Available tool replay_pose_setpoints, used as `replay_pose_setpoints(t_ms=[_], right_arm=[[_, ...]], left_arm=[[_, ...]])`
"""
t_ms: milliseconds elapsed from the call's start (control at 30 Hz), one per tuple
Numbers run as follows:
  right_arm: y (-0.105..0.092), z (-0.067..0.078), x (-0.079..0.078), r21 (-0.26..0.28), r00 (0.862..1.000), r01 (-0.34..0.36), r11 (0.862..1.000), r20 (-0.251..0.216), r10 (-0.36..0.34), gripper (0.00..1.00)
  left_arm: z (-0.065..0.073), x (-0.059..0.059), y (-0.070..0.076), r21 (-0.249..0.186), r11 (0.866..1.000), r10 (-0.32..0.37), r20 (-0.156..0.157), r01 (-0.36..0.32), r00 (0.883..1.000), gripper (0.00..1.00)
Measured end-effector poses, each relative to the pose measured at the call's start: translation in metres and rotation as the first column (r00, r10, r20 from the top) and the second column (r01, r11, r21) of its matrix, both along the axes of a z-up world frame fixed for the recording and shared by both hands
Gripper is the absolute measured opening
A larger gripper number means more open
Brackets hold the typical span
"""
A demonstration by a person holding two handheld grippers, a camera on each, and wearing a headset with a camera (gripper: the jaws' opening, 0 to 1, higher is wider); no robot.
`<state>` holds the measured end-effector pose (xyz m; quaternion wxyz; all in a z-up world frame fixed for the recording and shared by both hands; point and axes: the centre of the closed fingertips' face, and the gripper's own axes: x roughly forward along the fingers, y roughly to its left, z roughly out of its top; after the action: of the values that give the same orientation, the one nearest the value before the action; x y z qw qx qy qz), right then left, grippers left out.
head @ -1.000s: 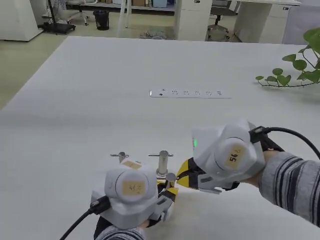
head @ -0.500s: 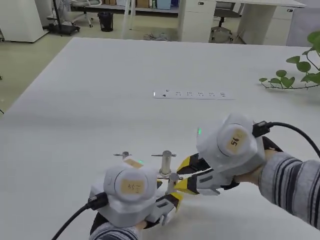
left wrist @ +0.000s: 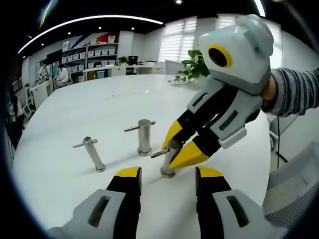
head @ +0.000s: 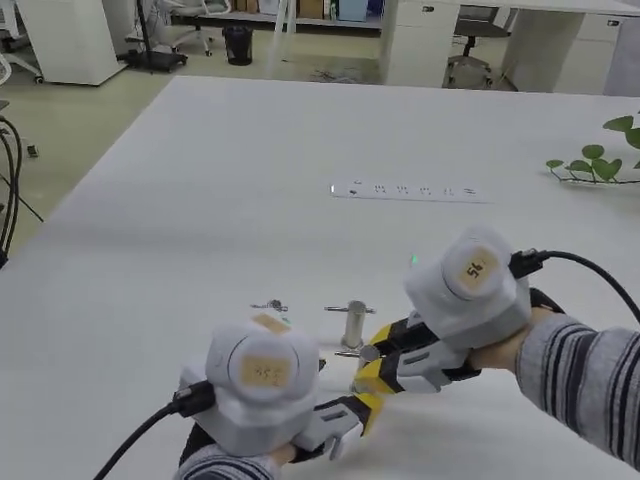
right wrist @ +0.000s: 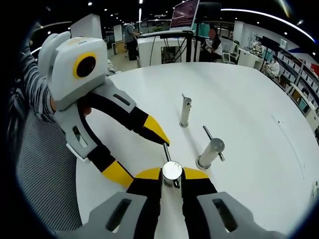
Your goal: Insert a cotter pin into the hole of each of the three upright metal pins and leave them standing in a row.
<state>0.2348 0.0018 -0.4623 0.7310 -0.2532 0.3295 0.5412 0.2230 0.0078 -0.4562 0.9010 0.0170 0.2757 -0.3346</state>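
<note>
While the cotter needs a steady target, my right gripper [head: 368,360] in the head view is clamped on the nearest upright silver steel pin [head: 368,351], near the front of the white workbench [head: 200,200]. My left gripper [head: 345,392] sits just beside it. Through the left gripper view, my own jaws gape wide and empty before that pin, whose long axis stands close to vertical. From the right gripper view, the thin wire cotter pin [right wrist: 166,149] sticks out level from the pin's head, pointing toward the left tongs.
</note>
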Motion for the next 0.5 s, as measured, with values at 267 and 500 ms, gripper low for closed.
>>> replay_pose_setpoints(t_ms=[267, 500], right_arm=[[0.0, 0.001, 0.0, 0.011, 1.0, -0.001, 1.0, -0.006, 0.001, 0.09], [-0.01, 0.004, 0.006, 0.015, 1.0, 0.025, 1.0, -0.016, -0.024, 0.08]], left_arm=[[0.007, -0.001, 0.012, -0.019, 0.999, 0.025, 0.001, -0.025, 1.0, 0.47], [0.019, 0.001, 0.028, -0.033, 0.998, 0.054, 0.03, -0.053, 0.998, 0.53]])
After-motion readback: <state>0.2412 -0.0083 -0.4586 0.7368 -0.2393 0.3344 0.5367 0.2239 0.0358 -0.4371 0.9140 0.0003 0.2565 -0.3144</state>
